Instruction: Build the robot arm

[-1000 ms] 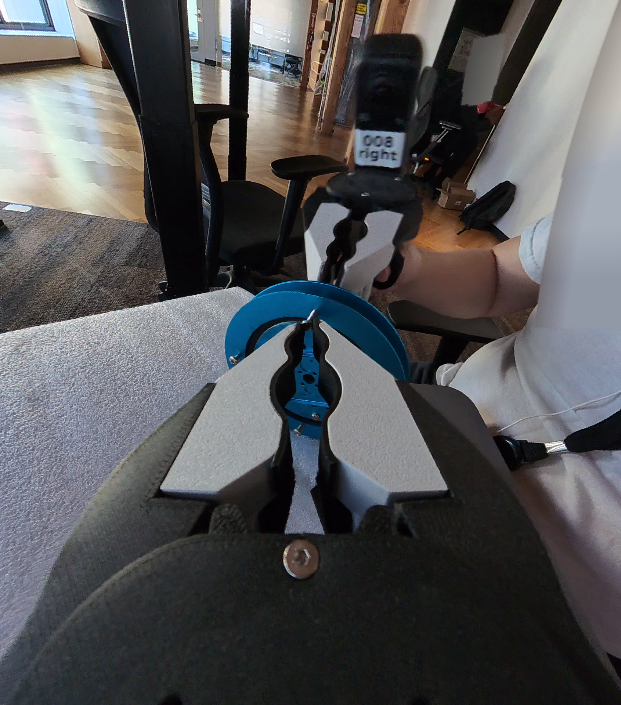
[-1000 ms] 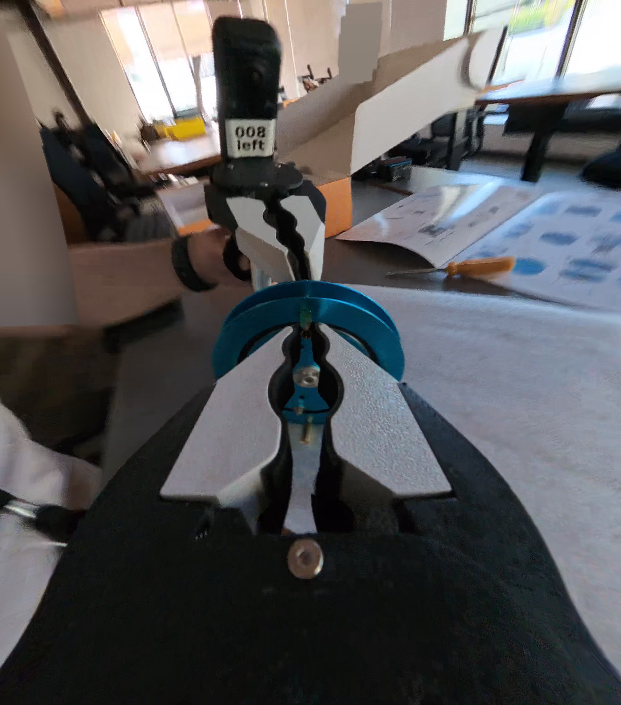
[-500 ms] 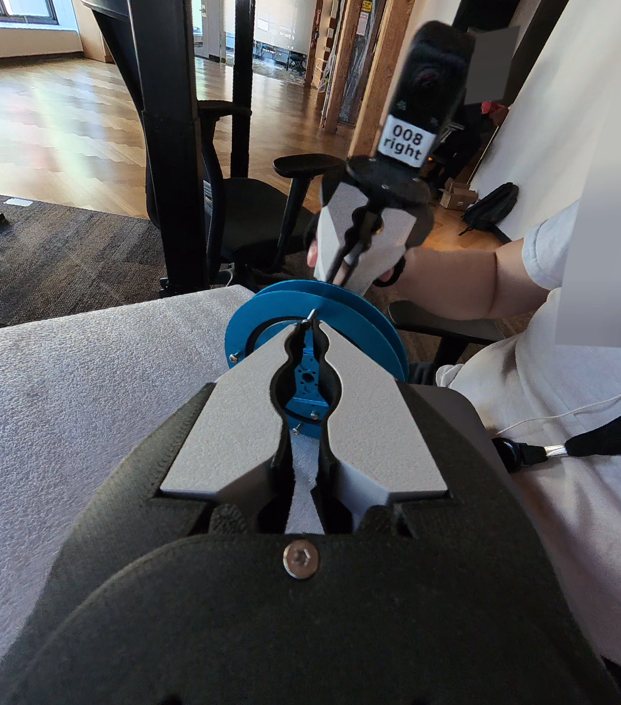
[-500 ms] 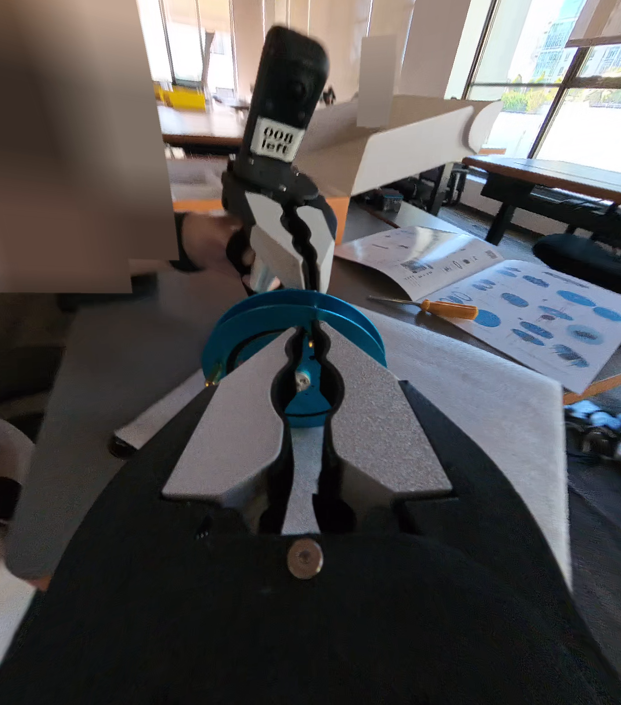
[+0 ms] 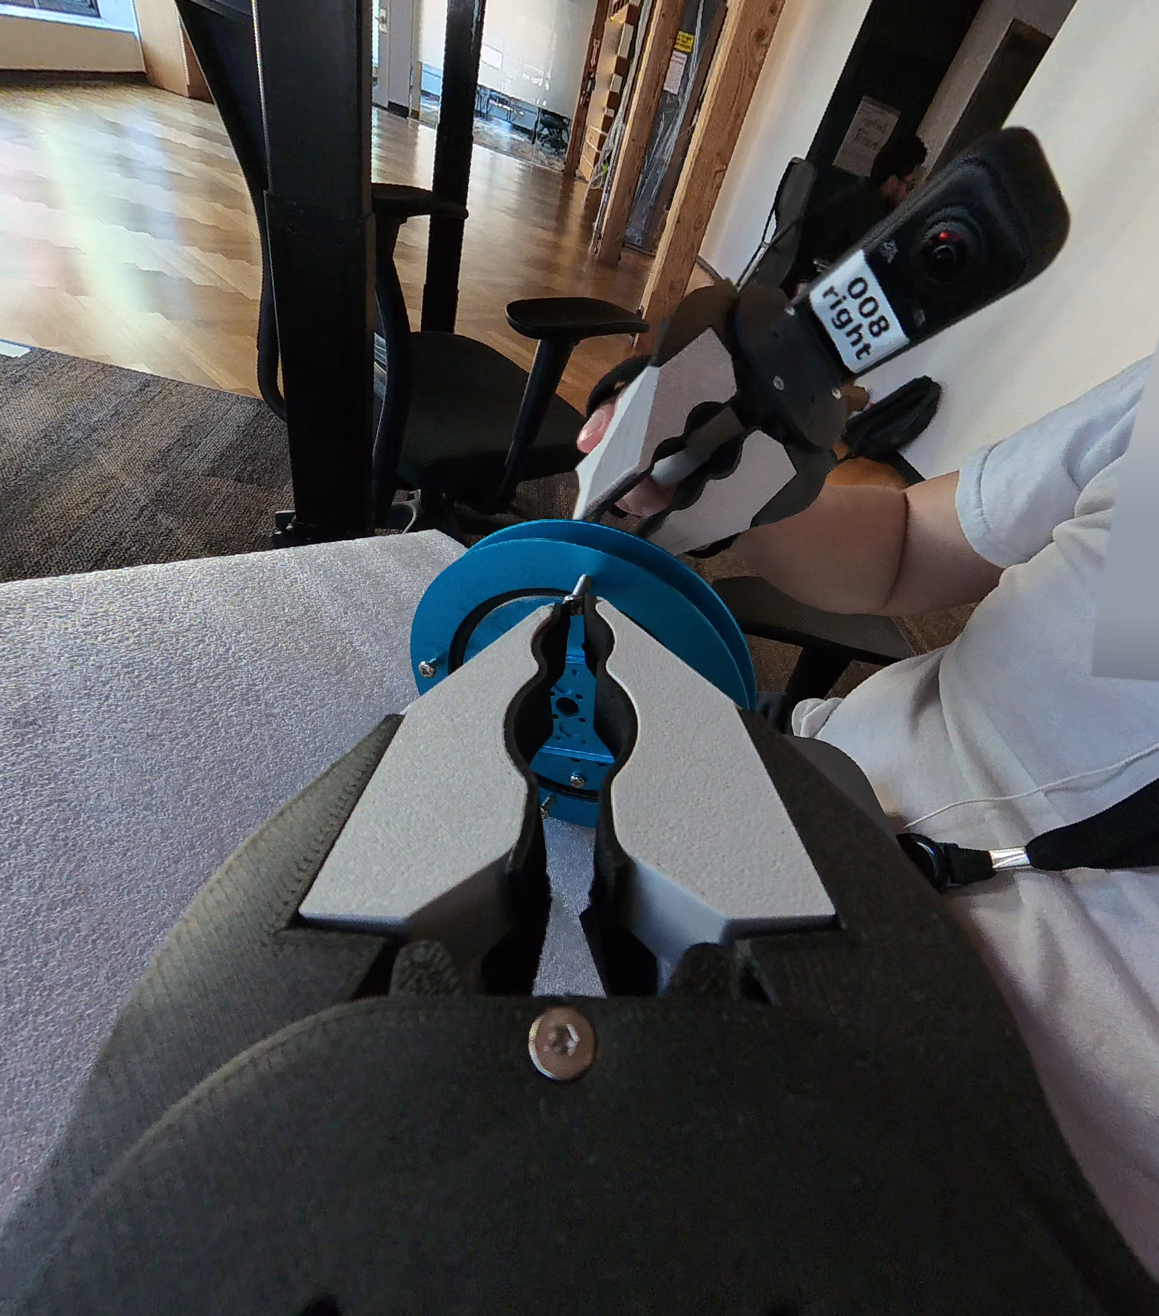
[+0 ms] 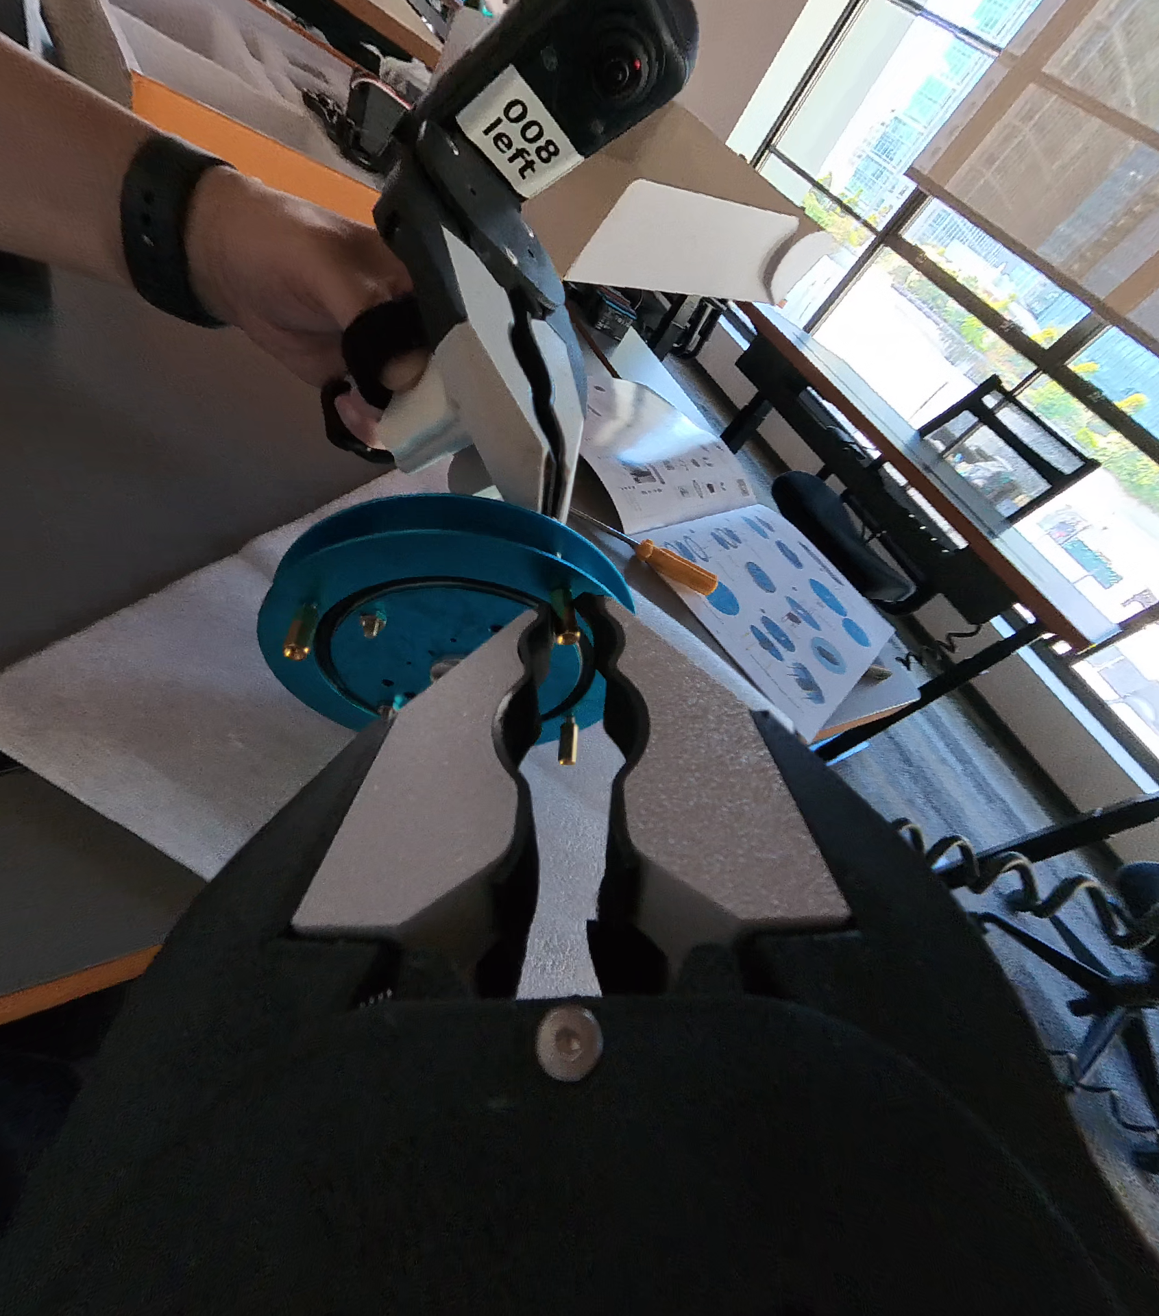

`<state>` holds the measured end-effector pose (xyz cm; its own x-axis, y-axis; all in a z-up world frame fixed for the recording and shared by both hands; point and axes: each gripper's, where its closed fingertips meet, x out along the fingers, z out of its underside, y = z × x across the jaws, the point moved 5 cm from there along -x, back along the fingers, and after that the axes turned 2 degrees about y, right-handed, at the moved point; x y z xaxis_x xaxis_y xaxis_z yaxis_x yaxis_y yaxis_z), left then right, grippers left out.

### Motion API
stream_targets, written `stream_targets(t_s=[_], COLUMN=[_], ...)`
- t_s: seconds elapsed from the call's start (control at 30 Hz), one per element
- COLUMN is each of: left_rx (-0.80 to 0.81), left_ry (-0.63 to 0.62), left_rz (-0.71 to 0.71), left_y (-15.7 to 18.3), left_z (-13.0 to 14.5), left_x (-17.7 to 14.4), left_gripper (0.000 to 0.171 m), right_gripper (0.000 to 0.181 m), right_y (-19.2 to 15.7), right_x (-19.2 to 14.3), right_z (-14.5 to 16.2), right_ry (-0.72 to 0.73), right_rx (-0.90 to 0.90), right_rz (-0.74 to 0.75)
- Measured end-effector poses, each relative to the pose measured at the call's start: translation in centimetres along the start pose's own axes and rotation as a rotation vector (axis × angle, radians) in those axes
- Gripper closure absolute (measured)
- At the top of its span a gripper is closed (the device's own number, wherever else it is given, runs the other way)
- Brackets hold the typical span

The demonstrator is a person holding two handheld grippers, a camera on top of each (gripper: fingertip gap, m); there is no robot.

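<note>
Right gripper (image 6: 565, 612) has rolled sideways since before, both grippers' jaws still clamping the blue wheel (image 5: 605, 570); only its view shows the screwdriver (image 6: 676, 566).

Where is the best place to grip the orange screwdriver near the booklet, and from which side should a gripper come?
Take the screwdriver by its orange handle, probably from above, with the fingers across it. It lies flat by the open booklet, and the handle is thicker than the thin metal shaft, so it gives more to hold.

Open-plan office: desks (image 6: 868, 384), swivel chairs (image 5: 491, 399), wood floor (image 5: 63, 213), carpet (image 5: 63, 441), big windows (image 6: 1060, 285).
</note>
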<state>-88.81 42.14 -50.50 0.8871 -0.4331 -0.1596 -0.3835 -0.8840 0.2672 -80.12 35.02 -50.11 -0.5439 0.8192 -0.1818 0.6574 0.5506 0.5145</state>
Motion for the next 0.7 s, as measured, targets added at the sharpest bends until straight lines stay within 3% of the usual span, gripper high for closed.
stream_targets(t_s=[0.27, 0.43, 0.53, 0.7], left_rx=[0.003, 0.019, 0.047, 0.072], left_ry=[-0.001, -0.006, -0.016, -0.032], left_rz=[0.001, -0.002, -0.015, -0.006], left_y=[0.0, 0.1, 0.2, 0.4], left_z=[0.0, -0.1, -0.1, 0.1], left_x=[0.0, 0.1, 0.0, 0.1], left_gripper=[0.168, 0.168, 0.169, 0.171], right_gripper=[0.175, 0.177, 0.177, 0.177], right_y=[-0.6, -0.7, -0.2, 0.8], right_x=[0.0, -0.1, -0.1, 0.1], right_z=[-0.2, -0.3, -0.4, 0.7], right_ry=[-0.053, -0.082, -0.075, 0.032], right_rx=[-0.202, -0.158, 0.101, 0.855], right_rz=[0.100, 0.059, -0.035, -0.299])
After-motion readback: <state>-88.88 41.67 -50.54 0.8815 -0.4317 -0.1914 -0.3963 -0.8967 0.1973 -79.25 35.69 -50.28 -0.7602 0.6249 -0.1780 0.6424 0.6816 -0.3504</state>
